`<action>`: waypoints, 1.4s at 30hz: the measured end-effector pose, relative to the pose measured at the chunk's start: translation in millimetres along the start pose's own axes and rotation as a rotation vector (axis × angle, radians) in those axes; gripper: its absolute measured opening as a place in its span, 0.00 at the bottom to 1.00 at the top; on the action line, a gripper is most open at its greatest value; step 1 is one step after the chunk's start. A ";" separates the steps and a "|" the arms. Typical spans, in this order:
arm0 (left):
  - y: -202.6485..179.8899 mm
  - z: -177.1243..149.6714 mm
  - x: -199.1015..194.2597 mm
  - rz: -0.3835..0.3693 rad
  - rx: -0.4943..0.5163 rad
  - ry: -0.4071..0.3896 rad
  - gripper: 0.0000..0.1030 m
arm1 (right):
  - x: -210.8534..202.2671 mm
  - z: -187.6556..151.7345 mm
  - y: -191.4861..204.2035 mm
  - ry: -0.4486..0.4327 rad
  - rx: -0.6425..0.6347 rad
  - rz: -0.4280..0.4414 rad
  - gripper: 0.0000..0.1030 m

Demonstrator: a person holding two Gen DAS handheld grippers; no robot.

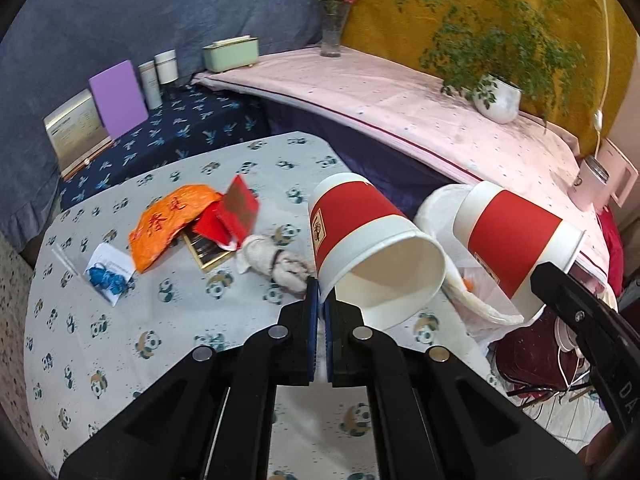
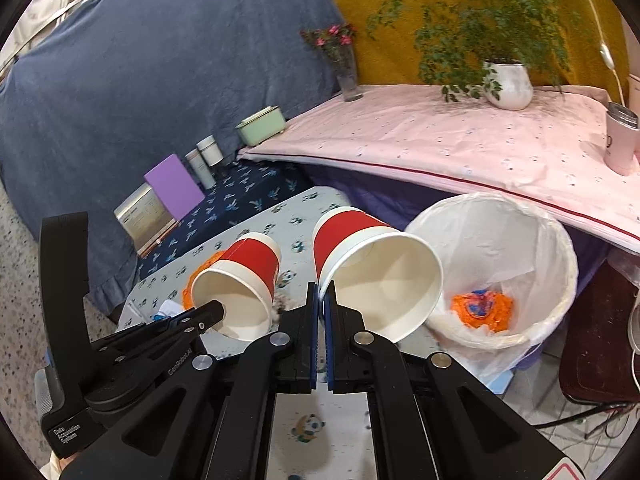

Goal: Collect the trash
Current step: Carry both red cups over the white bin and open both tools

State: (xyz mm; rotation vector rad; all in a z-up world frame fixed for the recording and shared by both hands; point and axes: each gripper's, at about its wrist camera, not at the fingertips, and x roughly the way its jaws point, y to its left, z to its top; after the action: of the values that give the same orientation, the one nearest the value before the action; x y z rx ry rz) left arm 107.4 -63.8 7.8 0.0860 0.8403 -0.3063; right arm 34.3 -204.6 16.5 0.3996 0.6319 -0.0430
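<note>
left gripper (image 1: pixel 320 300) is pinching the rim of one paper cup (image 1: pixel 360 240), held over the table's (image 1: pixel 120 340) right edge | right gripper (image 2: pixel 321 300) is clamping the other cup (image 2: pixel 372 276) just left of the bin (image 2: pixel 560 264) | advice: carry each cup fully over the bin's mouth before letting go, right cup first.

Two red-and-white paper cups were tilted, empty, mouths toward the cameras: the left cup (image 1: pixel 372 248) over the panda cloth, the right cup (image 2: pixel 372 276) beside the white-lined bin (image 2: pixel 560 248), which held orange trash (image 2: pixel 482 307).
</note>
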 end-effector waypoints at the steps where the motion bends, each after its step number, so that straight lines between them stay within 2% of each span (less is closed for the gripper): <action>1: -5.0 0.0 0.8 -0.005 0.009 0.001 0.02 | -2.1 1.1 -7.5 -0.006 0.011 -0.011 0.03; 14: -96.3 11.3 25.5 -0.110 0.166 0.019 0.03 | -19.0 4.8 -91.8 -0.049 0.143 -0.123 0.03; 23: -146.9 25.5 55.9 -0.187 0.212 0.041 0.03 | -14.4 6.3 -130.9 -0.044 0.195 -0.173 0.03; 26: -155.1 31.0 66.6 -0.230 0.205 0.051 0.06 | -8.3 7.6 -139.0 -0.035 0.203 -0.183 0.03; 28: -156.8 33.8 71.4 -0.236 0.201 0.055 0.29 | -4.5 7.4 -143.4 -0.028 0.207 -0.186 0.03; 30: -153.4 36.2 71.5 -0.229 0.180 0.035 0.40 | -0.4 8.3 -145.3 -0.023 0.209 -0.187 0.03; 32: -150.1 37.8 70.5 -0.223 0.174 0.026 0.43 | 3.5 8.6 -147.1 -0.019 0.209 -0.185 0.03; 39: -130.8 36.4 75.6 -0.185 0.152 0.037 0.44 | 20.1 13.2 -141.2 -0.003 0.194 -0.177 0.03; 42: -122.1 35.5 75.5 -0.172 0.136 0.037 0.49 | 27.3 15.5 -137.0 0.004 0.183 -0.173 0.05</action>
State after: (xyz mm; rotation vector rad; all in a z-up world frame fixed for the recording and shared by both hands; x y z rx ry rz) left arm 143.5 -204.6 -19.2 0.1466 0.8646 -0.5247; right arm 43.2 -334.7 -36.0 0.5211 0.6672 -0.2666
